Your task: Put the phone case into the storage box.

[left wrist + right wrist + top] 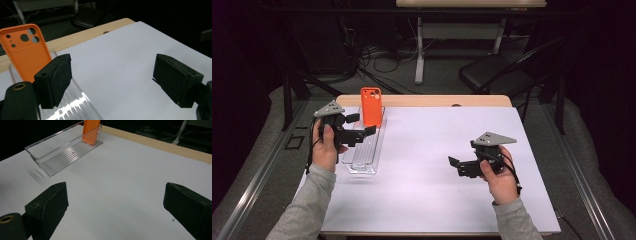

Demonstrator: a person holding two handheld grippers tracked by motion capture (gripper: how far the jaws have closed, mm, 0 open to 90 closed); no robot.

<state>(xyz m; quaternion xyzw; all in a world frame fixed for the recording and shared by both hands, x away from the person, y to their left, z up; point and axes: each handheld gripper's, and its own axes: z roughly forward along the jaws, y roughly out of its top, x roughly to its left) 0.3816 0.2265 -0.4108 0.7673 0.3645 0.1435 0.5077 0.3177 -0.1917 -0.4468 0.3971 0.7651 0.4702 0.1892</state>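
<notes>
An orange phone case [371, 106] stands upright at the far end of a clear ribbed plastic tray [364, 150] on the left of the white table. My left gripper [362, 124] hovers over the tray just in front of the case, open, with nothing between its jaws. In the left gripper view the case [27, 52] rises behind the left jaw, with the tray [75, 105] below and the left gripper [112, 80] open. My right gripper [455, 167] is held open above the bare table at the right. From the right gripper [116, 207] the tray [62, 152] and case [91, 130] lie far off.
The white sheet [437, 165] covers most of the table, leaving a wooden strip [447, 101] along the far edge. Beyond the table stand a black chair [497, 75] and a desk leg [419, 50], with cables on the floor.
</notes>
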